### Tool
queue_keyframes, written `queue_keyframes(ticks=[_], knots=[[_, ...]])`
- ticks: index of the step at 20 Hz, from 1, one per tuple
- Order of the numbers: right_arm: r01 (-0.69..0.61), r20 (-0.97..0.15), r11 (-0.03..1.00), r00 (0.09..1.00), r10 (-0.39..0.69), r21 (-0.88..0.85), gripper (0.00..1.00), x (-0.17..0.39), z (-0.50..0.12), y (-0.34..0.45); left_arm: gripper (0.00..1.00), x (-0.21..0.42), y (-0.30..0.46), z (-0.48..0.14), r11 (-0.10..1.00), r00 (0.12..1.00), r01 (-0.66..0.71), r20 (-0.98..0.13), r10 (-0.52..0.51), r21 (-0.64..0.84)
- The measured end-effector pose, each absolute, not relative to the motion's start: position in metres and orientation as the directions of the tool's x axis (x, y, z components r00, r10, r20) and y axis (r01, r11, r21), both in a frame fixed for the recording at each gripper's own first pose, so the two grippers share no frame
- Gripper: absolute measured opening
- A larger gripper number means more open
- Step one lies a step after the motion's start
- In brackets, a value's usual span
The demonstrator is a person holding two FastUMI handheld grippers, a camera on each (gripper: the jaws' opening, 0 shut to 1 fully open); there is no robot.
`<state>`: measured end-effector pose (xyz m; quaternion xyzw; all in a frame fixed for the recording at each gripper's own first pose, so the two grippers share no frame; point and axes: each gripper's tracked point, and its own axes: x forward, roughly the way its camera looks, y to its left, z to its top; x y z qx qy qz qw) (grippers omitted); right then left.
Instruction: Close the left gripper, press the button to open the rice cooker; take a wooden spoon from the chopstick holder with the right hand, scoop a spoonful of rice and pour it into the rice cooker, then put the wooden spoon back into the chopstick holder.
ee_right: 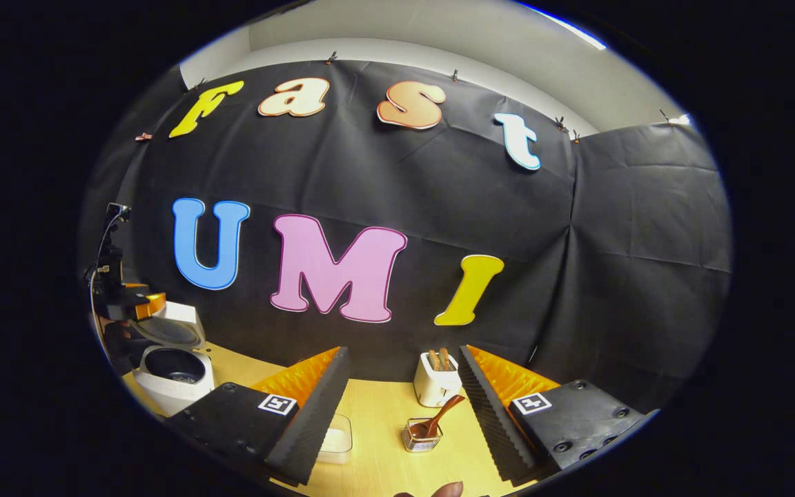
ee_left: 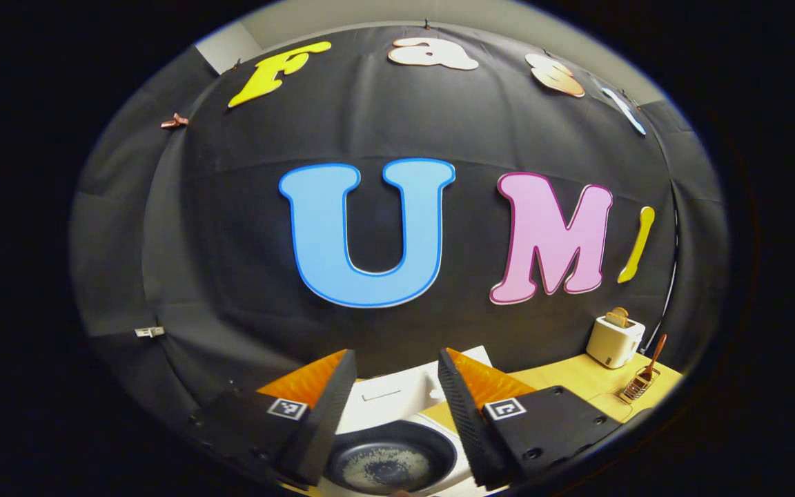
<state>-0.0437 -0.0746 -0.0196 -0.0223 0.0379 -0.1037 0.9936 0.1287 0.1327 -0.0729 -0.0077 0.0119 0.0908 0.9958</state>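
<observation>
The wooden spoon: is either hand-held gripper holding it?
No. The wooden spoon stands in the chopstick holder; both grippers are open, holding nothing.

The left gripper view sits just above the open rice cooker, looking past its raised lid toward the booth's back wall, with its own tool at the bottom edge. The right gripper view looks from farther right, over the counter at the same wall. Both take in the rice cooker, the toaster, and the chopstick holder with its wooden spoon.
</observation>
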Motion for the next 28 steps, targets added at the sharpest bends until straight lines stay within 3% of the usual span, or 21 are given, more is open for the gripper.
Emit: queue_keyframes(ticks=[5,13,28], knots=[[0.206,-0.074,0.978,0.975,-0.208,-0.031,0.97,-0.039,-0.025,-0.092,0.92,0.114,0.139,-0.04,0.969,0.969,-0.243,0.062,0.241,0.033],[0.1,-0.087,0.992,0.992,-0.093,0.073,0.97,0.004,-0.08,-0.146,0.94,0.073,0.079,-0.035,0.963,0.965,-0.259,0.008,0.261,-0.067],[0.019,-0.355,0.967,0.932,0.075,0.253,0.98,0.103,-0.336,-0.22,0.94,0.032,-0.012,-0.039,0.934,0.931,-0.357,-0.085,0.355,-0.013]])
